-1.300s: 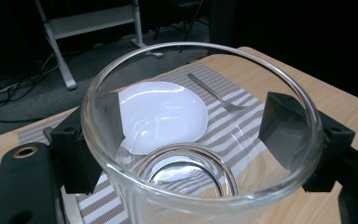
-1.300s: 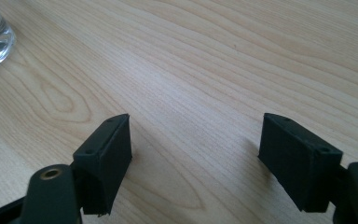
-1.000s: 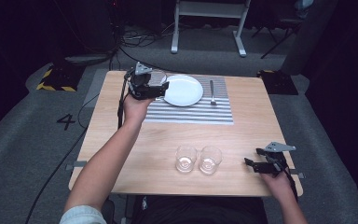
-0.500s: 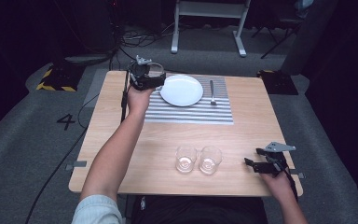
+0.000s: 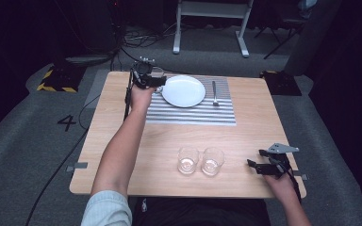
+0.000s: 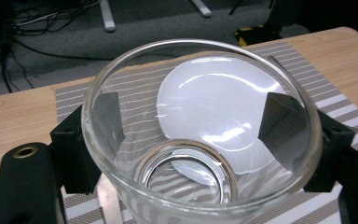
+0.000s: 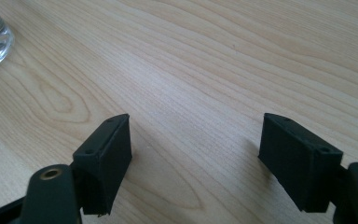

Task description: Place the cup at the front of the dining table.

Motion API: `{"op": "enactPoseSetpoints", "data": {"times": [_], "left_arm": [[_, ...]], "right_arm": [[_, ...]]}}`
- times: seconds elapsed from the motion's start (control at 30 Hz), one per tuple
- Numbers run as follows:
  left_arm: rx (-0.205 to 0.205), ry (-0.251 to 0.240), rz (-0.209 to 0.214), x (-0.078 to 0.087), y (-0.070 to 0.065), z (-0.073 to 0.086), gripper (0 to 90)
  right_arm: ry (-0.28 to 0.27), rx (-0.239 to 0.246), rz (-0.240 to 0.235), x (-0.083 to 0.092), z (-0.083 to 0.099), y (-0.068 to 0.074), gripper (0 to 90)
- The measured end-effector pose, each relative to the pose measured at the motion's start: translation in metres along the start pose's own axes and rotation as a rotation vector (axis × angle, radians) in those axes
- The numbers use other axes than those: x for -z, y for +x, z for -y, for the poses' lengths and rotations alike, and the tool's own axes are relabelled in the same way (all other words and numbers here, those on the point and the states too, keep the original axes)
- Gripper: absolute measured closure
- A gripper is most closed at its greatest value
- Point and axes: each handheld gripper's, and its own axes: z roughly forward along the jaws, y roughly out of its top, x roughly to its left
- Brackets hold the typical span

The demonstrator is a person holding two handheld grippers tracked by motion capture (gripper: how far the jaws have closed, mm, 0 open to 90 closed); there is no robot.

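The left gripper (image 5: pixel 154 81) has its fingers (image 6: pixel 106 122) clamped on a clear, flared drinking glass (image 6: pixel 200 126), held at the far left corner of the grey striped placemat (image 5: pixel 193 113), just beside the round white plate (image 5: pixel 184 91); whether its base touches the mat is hard to tell. A metal fork (image 5: pixel 214 92) lies right of the plate; two more clear tumblers (image 5: pixel 200 161) wait near the front edge of the wooden surface (image 5: pixel 122 141); the right gripper (image 5: pixel 264 165) rests there, fingers wide apart and empty. So the setting looks partly laid; release remains.

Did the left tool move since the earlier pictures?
Yes. In the high view the left tool, shut on a glass, has moved toward the table's far edge, from the white plate's near-left side to its far-left rim.
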Motion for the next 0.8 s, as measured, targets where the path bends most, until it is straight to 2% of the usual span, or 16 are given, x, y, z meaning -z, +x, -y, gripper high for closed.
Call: {"op": "enactPoseSetpoints", "data": {"times": [0.13, 0.27, 0.4, 0.43, 0.53, 0.6, 0.8], "left_arm": [[0.008, 0.027, -0.010, -0.008, 0.003, 0.004, 19.2], [0.019, 0.060, 0.000, -0.018, 0.005, 0.010, 19.2], [0.008, 0.102, 0.007, -0.029, 0.005, 0.018, 19.2], [0.001, 0.121, 0.022, -0.032, 0.005, 0.019, 19.2], [-0.012, 0.143, 0.012, -0.039, 0.005, 0.024, 19.1], [-0.039, 0.163, -0.009, -0.042, 0.005, 0.026, 19.2], [-0.044, 0.207, -0.018, -0.048, 0.005, 0.035, 19.1]], "right_arm": [[0.001, -0.001, -0.001, 0.000, 0.000, 0.000, 25.5], [0.000, 0.001, 0.000, 0.000, 0.000, 0.000, 25.5], [0.001, 0.003, -0.001, 0.000, 0.000, 0.000, 25.4], [0.001, 0.002, -0.002, 0.000, 0.000, 0.000, 25.4], [0.001, 0.001, -0.002, 0.000, 0.000, 0.000, 25.4], [0.001, 0.001, -0.002, 0.000, 0.000, 0.000, 25.4], [0.002, 0.002, -0.002, 0.000, 0.000, 0.000, 25.3]]}}
